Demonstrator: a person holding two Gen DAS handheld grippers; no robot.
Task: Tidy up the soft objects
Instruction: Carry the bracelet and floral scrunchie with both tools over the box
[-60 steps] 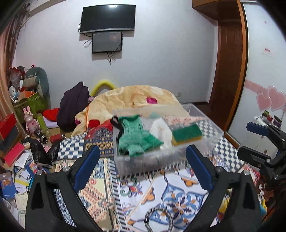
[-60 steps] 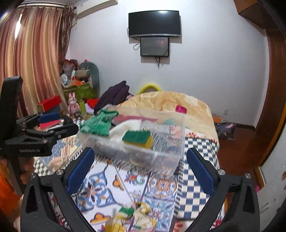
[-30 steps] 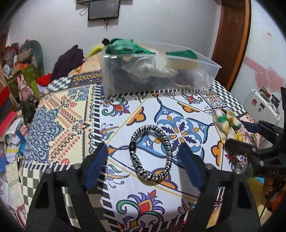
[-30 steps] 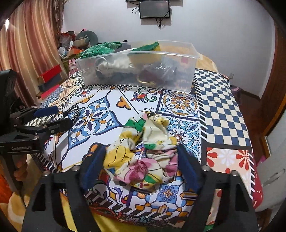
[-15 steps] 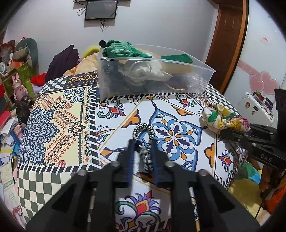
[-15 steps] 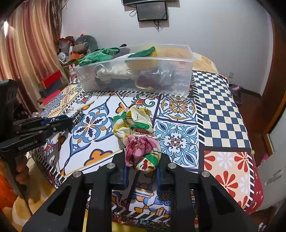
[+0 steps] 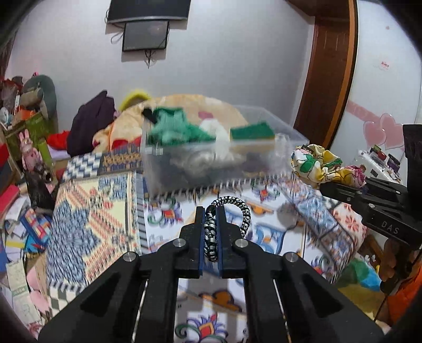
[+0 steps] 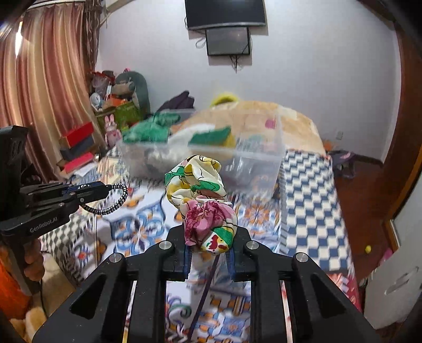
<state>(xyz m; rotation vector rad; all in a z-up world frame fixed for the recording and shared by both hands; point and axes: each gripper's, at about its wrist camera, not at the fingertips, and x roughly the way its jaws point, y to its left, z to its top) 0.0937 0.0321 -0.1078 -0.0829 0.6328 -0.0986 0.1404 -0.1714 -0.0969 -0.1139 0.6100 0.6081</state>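
Note:
My left gripper [image 7: 210, 211] is shut on a black-and-white braided hair tie [image 7: 232, 208] and holds it in the air above the patterned bedspread [image 7: 100, 211]. It also shows in the right wrist view [image 8: 116, 198]. My right gripper [image 8: 208, 237] is shut on a floral fabric scrunchie [image 8: 203, 195] and holds it lifted; the scrunchie shows in the left wrist view [image 7: 319, 165] too. A clear plastic bin [image 7: 284, 137] stands ahead on the bed, holding a green knit cloth [image 7: 174, 126], a green sponge [image 7: 252, 133] and other soft items.
A beige blanket [image 8: 290, 121] lies behind the bin. Clutter, boxes and toys [image 7: 29, 147] crowd the floor at the left. Curtains [image 8: 52, 79] hang at the left, a wooden door [image 7: 329, 66] stands at the right, a TV [image 8: 224, 13] hangs on the wall.
Both grippers, shut on their items half a second ago, have lifted them off the bedspread. The view has tilted up toward the bin and is motion-blurred.

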